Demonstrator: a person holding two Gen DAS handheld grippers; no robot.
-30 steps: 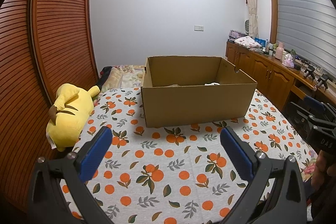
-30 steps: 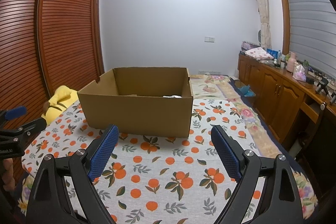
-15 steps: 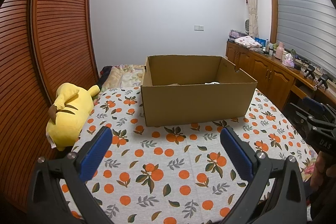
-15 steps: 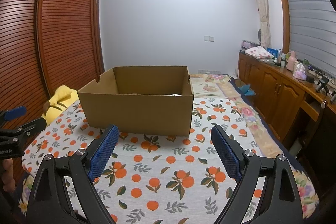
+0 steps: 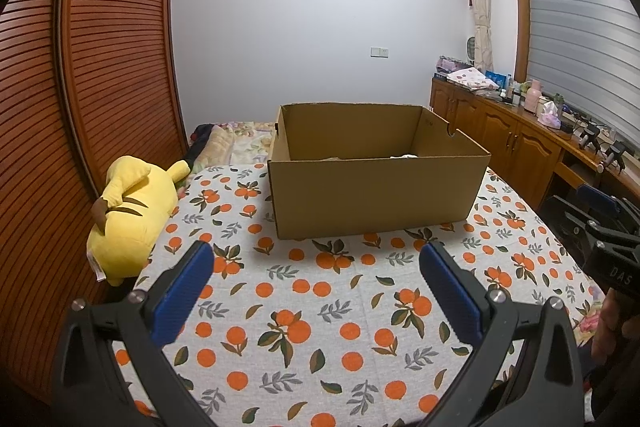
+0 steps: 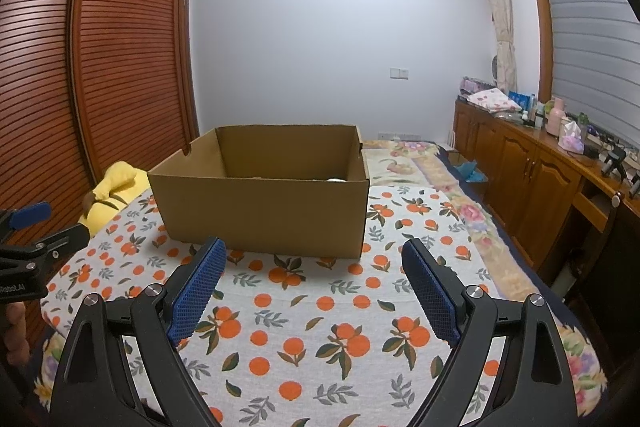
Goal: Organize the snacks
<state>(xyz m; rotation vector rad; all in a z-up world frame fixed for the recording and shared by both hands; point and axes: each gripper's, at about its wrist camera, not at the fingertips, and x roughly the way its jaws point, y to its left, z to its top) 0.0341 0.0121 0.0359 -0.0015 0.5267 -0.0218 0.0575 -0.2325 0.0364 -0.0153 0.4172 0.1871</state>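
I am working over a bed (image 5: 304, 311) covered in an orange-fruit print, with louvred wooden wardrobe doors (image 5: 100, 75) on its left. My left gripper (image 5: 316, 267) hangs above the cover with its jaws wide and nothing between them. My right gripper (image 6: 312, 267) is likewise spread wide and empty. The open cardboard box (image 5: 376, 195) stands on the bed just beyond both grippers; its contents are barely visible. In the left wrist view, "DAS" is legible on the right gripper body. A yellow plush toy (image 5: 132, 219) lies left of the box.
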